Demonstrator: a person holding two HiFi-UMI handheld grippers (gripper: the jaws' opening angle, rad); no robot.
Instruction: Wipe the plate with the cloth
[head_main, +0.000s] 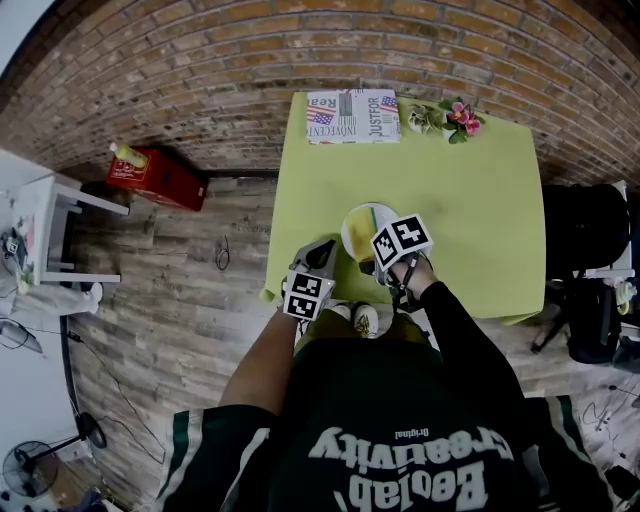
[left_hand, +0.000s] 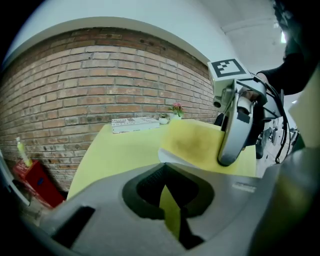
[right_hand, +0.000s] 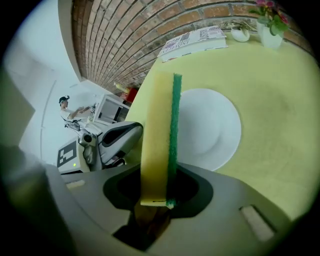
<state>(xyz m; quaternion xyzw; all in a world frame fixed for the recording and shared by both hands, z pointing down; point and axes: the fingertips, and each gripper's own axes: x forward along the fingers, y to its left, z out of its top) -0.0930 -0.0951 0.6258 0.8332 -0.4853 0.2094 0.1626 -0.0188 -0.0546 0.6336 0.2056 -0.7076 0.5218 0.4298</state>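
One sponge (right_hand: 157, 131) clamped in right gripper (right_hand: 151, 212)

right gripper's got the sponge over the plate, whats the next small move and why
Probably ease the right gripper down and sweep the sponge sideways across the white plate. Its jaws are shut on the sponge, which stands on edge over one side of the plate, with most of the plate's face bare beside it. I cannot tell whether the sponge touches the plate.

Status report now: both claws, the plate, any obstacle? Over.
Right claw shut on yellow-green sponge, held over white plate. Left claw by plate rim, grip unclear. Plate bare, nothing blocks.
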